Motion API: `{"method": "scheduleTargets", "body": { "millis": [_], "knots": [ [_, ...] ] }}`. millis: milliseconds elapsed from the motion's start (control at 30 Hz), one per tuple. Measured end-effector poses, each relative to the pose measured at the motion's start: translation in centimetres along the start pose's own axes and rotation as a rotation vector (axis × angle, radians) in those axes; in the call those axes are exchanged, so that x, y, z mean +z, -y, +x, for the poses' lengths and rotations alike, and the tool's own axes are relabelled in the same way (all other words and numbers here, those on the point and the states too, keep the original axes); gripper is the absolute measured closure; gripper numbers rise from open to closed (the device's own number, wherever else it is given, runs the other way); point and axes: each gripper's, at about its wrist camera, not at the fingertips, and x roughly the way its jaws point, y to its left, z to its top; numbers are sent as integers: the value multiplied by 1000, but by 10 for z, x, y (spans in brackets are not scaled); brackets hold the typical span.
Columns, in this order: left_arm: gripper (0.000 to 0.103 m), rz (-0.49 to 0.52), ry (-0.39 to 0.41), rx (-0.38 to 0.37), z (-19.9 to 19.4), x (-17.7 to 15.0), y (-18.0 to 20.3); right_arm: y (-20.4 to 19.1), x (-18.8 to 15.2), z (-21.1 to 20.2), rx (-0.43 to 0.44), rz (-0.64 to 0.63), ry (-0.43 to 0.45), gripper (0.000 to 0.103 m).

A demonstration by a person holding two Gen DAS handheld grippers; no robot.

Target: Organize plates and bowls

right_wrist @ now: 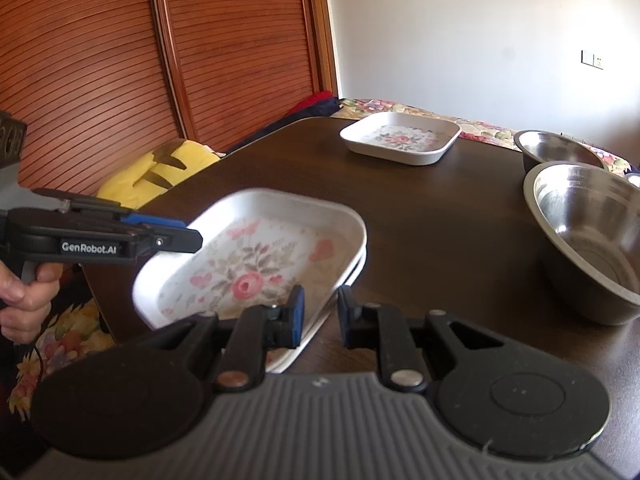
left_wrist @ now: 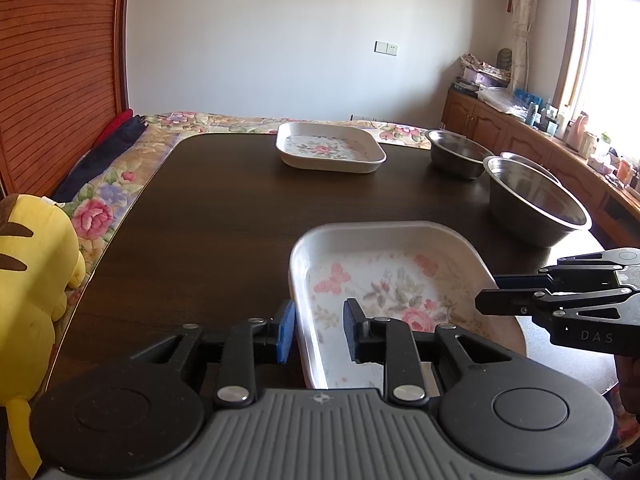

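**A:** Where is the floral plate from your side?

**B:** The near floral plate (left_wrist: 384, 292) sits at the front of the dark bench (left_wrist: 208, 216), about five o'clock from the bench's middle in my left wrist view. My left gripper (left_wrist: 320, 330) straddles its left rim: one blue-padded finger outside the wall, the other inside over the printed flowers. The fingers are apart, and I see a gap on both sides of the rim, so nothing is clamped.

**A:** And the right one?

**B:** In the right wrist view my right gripper (right_wrist: 320, 316) straddles the plate's near right edge the same way, one finger over the tray floor, one outside. Its fingers are spread too, not pinching. I see a second rim just under the top plate at that corner, so it looks stacked on another plate; the top plate is blurred.

**A:** The rest of the dishes?

**B:** A second floral plate (left_wrist: 330, 152) rests at twelve o'clock, near the far edge. A large steel bowl (left_wrist: 536, 204) stands at two o'clock, with a smaller steel bowl (left_wrist: 456, 158) just behind it toward one o'clock; a third metal rim peeks behind the large bowl.

**A:** Anything beside the bench?

**B:** A yellow plush toy (left_wrist: 32, 292) at nine o'clock, on the flowered bedspread (left_wrist: 100, 200). A hand (right_wrist: 24, 300) holds the left gripper's handle.
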Motion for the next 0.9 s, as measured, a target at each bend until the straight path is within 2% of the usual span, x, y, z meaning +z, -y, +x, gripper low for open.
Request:
{"method": "scheduleTargets", "body": {
  "millis": [800, 900],
  "knots": [
    [76, -6, -5, -3, 8, 1, -1, 2, 0, -12, -26, 2, 45, 83],
    [74, -4, -5, -2, 10, 3, -1, 3, 3, -13, -31, 5, 56, 83]
  ]
}}
